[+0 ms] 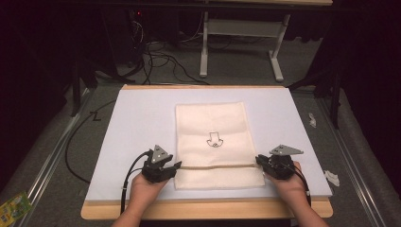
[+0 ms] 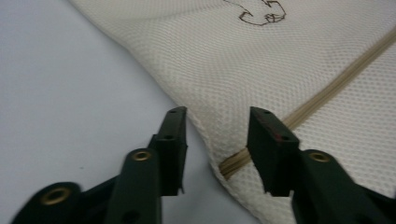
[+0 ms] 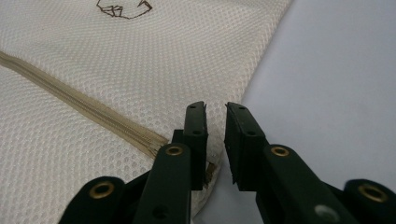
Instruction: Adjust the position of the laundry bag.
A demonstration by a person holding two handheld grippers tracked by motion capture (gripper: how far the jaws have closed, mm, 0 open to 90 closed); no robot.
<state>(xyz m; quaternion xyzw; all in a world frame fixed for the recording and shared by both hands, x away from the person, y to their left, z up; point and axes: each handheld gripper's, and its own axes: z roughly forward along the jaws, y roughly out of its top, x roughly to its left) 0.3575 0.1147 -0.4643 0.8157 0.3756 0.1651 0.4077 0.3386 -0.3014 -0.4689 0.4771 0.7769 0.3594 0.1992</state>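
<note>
Here, both grippers flank the mesh bag's (image 1: 213, 142) zipper (image 2: 336, 84)
Left gripper (image 2: 217, 128) open, right gripper (image 3: 215, 123) nearly closed on nothing: either may snag mesh instead of the zipper end

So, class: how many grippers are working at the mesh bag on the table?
2. The left gripper is at the mesh bag's left edge, and the right gripper is at its right edge, each by an end of the zip.

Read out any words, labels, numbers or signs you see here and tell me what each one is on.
No readable words or numbers.
Mesh bag: a small dark outline drawing, a picture and no lettering.
Green and yellow packet on the floor: its print is too small and blurred to read.
</note>
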